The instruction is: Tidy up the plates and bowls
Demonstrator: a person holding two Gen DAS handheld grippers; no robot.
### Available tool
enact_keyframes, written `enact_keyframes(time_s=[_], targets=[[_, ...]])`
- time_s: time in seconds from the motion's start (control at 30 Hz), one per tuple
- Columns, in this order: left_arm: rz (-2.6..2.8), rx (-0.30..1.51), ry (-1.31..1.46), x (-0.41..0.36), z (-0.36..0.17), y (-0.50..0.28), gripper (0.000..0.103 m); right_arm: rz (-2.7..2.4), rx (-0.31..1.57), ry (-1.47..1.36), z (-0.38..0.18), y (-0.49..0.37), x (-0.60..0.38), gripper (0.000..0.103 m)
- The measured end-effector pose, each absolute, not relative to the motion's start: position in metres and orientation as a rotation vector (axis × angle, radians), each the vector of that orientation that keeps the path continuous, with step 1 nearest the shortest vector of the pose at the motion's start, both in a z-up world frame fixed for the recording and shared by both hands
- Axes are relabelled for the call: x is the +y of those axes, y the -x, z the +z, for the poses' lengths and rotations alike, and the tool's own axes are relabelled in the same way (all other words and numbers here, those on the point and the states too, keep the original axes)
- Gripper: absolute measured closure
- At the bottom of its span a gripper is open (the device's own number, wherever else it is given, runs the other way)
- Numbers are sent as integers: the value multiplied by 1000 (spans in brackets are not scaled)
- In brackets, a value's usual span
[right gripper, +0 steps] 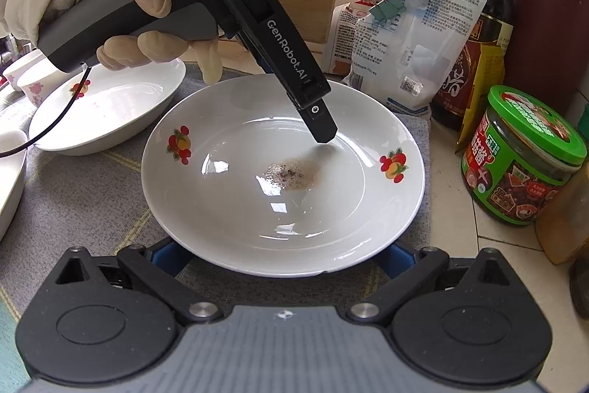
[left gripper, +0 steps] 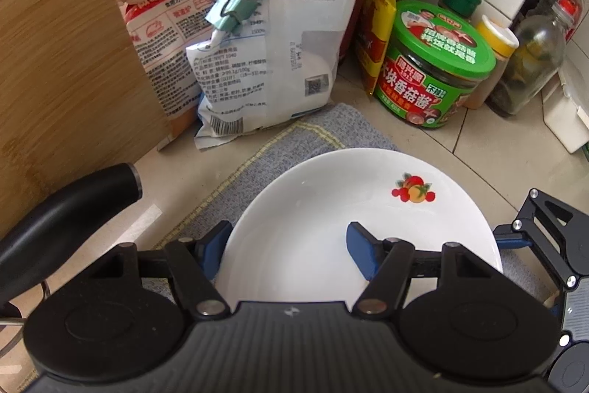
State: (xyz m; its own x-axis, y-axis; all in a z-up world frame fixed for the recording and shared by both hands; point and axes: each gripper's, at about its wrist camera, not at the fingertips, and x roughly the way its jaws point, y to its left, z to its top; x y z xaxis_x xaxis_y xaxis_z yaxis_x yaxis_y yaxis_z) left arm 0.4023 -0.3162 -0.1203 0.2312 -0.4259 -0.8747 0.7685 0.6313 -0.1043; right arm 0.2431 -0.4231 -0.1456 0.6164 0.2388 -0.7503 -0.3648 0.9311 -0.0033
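Left tongs (left gripper: 287, 245) straddle the plate (left gripper: 331, 209) rim unclenched, right tongs (right gripper: 283, 258) gape; next, clamp and lift.

"GenRobot.AI" runs down the left gripper (right gripper: 319, 131) (white letters on black).
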Motion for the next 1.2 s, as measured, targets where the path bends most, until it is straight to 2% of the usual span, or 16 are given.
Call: enact_keyframes(time_s=[0.47, 1.2], targets=[[-855, 1025, -386, -312, -112, -391, 36, 350, 838, 179, -139, -234, -421, 0], [-893, 1026, -394, -326, -102, -324, 34, 327, 870, 193, -119, -165, -424, 0]])
